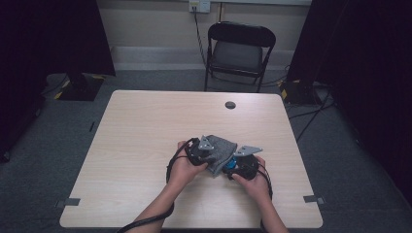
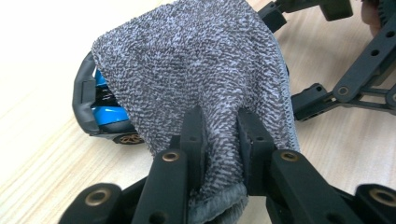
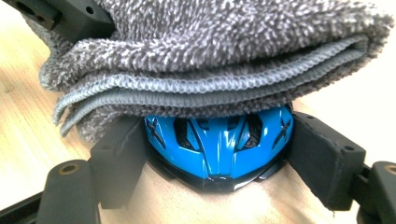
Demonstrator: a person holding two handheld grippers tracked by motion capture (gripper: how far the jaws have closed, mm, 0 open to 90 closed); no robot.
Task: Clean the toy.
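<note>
Right now the blue toy car [image 3: 219,144] sits on the table [image 1: 145,145] near its middle, clamped across its width between my right gripper's [image 3: 219,154] pads, nose toward that camera. So its long axis runs along the right gripper's reach, and any wiping stroke, I judge, should travel that way. Draped over the car's top is the grey cloth [image 2: 196,74], a fold of it pinched tight in my left gripper [image 2: 222,135], which lies just beside the car and slightly above it. The right gripper view shows the cloth's stacked hems resting on the roof. The left gripper view shows the car's side and a gold wheel [image 2: 128,138] peeking out beneath. From the high view both hands meet over the bundle.
</note>
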